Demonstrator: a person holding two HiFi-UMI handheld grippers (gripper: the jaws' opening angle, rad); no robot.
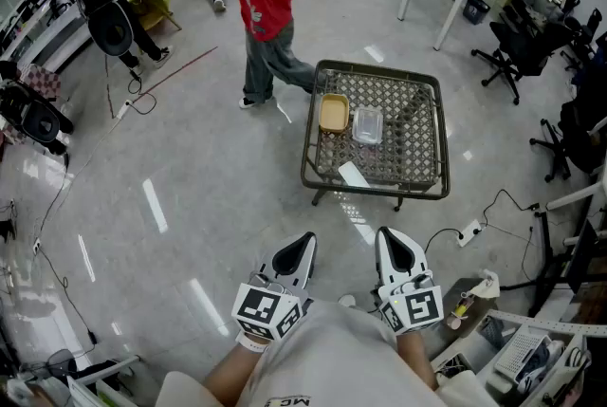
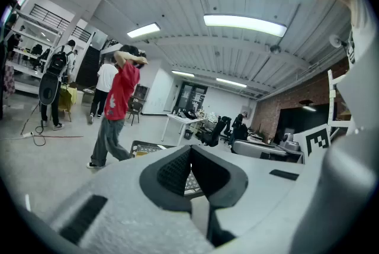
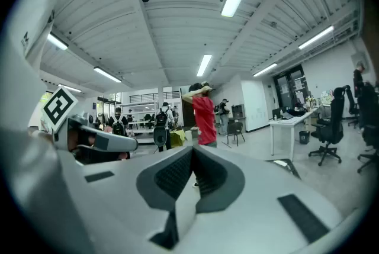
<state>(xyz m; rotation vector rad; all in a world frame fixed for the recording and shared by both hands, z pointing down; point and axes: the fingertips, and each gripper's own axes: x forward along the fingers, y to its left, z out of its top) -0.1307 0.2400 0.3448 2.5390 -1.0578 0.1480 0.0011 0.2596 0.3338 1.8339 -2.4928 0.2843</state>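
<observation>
Both tools sit at my chest in the head view: left gripper [image 1: 303,242] and right gripper [image 1: 387,234], each pinched closed on nothing, so I'd call this pre-reach, needing a step toward the wire table [image 1: 375,191] well ahead, with its yellow tray [image 1: 333,113] and clear container [image 1: 367,125]. Left gripper view: jaws together, empty, the table far off on the grey floor [image 2: 41,164]. Right gripper view: jaws meeting too, a person in red [image 3: 204,116] out in the open office.

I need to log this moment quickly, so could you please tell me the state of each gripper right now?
Left gripper: shut, jaws together, holding nothing.
Right gripper: shut, jaws together, holding nothing.
</observation>
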